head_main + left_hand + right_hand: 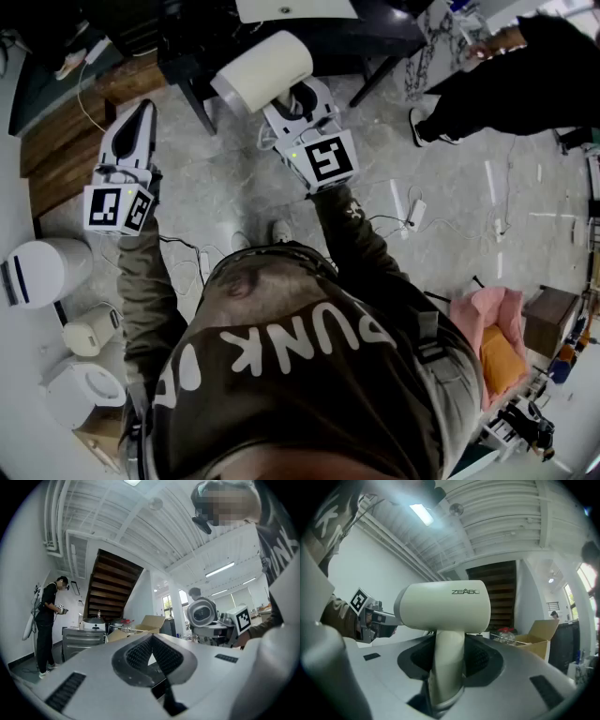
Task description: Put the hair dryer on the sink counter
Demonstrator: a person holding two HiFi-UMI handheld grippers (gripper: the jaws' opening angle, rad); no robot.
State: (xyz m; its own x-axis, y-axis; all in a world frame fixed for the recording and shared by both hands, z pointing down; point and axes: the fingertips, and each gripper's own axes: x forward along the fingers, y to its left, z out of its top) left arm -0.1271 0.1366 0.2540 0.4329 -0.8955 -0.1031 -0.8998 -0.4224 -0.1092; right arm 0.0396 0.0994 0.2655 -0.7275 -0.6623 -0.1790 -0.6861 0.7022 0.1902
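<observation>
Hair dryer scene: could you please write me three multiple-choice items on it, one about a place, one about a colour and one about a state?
1. Where is the hair dryer?
A. On the floor.
B. Between the jaws of the right hand-held gripper.
C. In a cardboard box.

2. What colour is the hair dryer's body?
A. Red.
B. Black.
C. Cream.

3. How does the left hand-held gripper stand?
A. Shut with nothing in it.
B. Shut on a cable.
C. Wide open around a cup.

Answers:
1 B: the right gripper view shows its handle clamped between the pads.
2 C: body and handle show cream there and in the head view.
3 A: the left gripper view shows the pads meeting at their tips with nothing between them.
</observation>
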